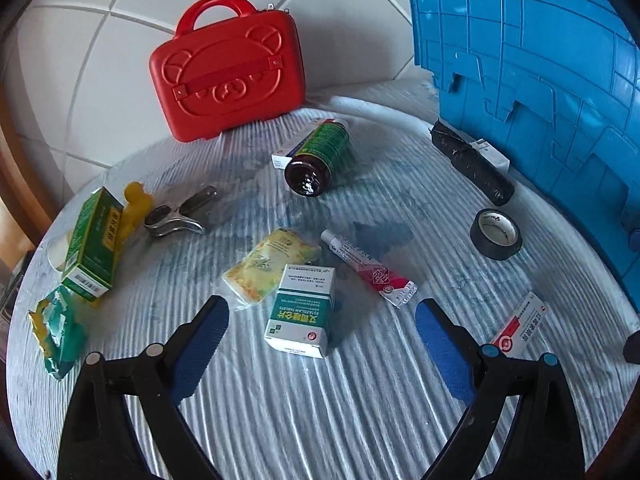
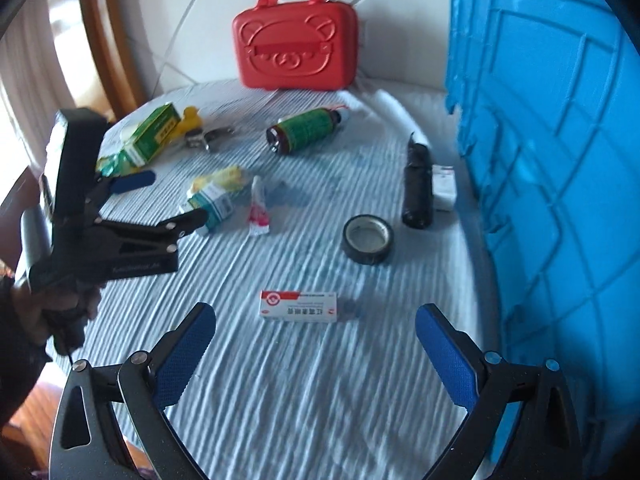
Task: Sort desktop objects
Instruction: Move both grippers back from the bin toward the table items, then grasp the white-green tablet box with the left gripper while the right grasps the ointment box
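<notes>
My left gripper point(image 1: 322, 314) is open just above the table, and a teal-and-white medicine box point(image 1: 301, 314) lies between its blue pads. A yellow packet point(image 1: 266, 267) and a red-and-white ointment tube point(image 1: 366, 266) lie just beyond the box. My right gripper point(image 2: 316, 330) is open too, with a red-and-white medicine box point(image 2: 300, 306) right ahead of its fingertips. Further out are black tape point(image 2: 368, 239), a brown bottle point(image 2: 306, 131) on its side and a black roll point(image 2: 418, 184). The left gripper point(image 2: 176, 196) also shows at the left of the right wrist view, held by a hand.
A red bear-face case point(image 1: 228, 76) stands at the table's back edge. A tall blue crate point(image 1: 532, 84) walls off the right side. A green box point(image 1: 92, 244), a yellow duck point(image 1: 136, 206), a metal tool point(image 1: 180, 216) and a torn green packet point(image 1: 58, 330) crowd the left.
</notes>
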Tool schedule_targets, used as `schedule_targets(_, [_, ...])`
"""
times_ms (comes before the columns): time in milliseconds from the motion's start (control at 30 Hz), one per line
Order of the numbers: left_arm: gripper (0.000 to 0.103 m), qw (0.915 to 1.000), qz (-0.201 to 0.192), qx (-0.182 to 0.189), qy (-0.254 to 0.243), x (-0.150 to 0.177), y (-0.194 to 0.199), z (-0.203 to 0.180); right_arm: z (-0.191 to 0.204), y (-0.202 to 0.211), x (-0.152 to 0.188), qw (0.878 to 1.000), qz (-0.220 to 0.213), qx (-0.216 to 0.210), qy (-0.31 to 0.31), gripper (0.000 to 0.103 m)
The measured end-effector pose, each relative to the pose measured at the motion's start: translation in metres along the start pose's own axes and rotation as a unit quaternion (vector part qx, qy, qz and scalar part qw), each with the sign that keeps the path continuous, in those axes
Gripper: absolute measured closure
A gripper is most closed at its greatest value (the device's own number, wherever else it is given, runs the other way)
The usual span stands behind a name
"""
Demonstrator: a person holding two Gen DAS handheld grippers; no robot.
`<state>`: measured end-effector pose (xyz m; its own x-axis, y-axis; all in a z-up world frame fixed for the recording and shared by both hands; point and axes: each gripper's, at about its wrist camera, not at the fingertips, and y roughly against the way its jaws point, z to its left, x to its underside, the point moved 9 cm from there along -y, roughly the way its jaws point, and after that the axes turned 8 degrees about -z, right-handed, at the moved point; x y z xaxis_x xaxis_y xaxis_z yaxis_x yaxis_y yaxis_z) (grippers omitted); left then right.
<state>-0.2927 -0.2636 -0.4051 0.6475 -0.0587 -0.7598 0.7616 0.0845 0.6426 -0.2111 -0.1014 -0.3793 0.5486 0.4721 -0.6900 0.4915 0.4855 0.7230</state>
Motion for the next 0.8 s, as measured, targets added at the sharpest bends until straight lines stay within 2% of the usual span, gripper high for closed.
schedule_targets(67, [0.010,0.9998,0.018,0.008,-0.001,0.006,-0.013,-0.001,0.002,-0.008,0.006,1.000,0.003,-0.008,0.014,0.001])
schedule_targets(133, [0.019,0.9992,0.035,0.018,-0.001,0.011,-0.024,-0.003,0.006,-0.017,0.011,1.000,0.004,-0.011,0.029,0.001])
schedule_targets(267, [0.019,0.9984,0.052,0.021,0.009,0.022,-0.036,0.001,0.009,-0.037,0.021,0.999,0.005,-0.010,0.052,0.001])
schedule_targets(433, [0.020,0.9981,0.057,0.025,0.004,0.023,-0.047,0.001,0.007,-0.061,0.026,0.999,0.005,-0.010,0.032,0.001])
schedule_targets(600, [0.020,0.9968,0.070,0.038,0.001,0.030,-0.054,0.002,0.009,-0.079,0.025,0.999,0.001,0.021,0.046,0.001])
schedule_targets(733, [0.020,0.9961,0.070,0.053,0.008,0.031,-0.055,0.003,0.013,-0.093,0.029,0.998,0.017,0.027,0.059,0.015])
schedule_targets(800, [0.020,0.9959,0.069,0.058,0.009,0.032,-0.055,0.003,0.013,-0.095,0.028,0.998,0.013,0.024,0.053,0.017])
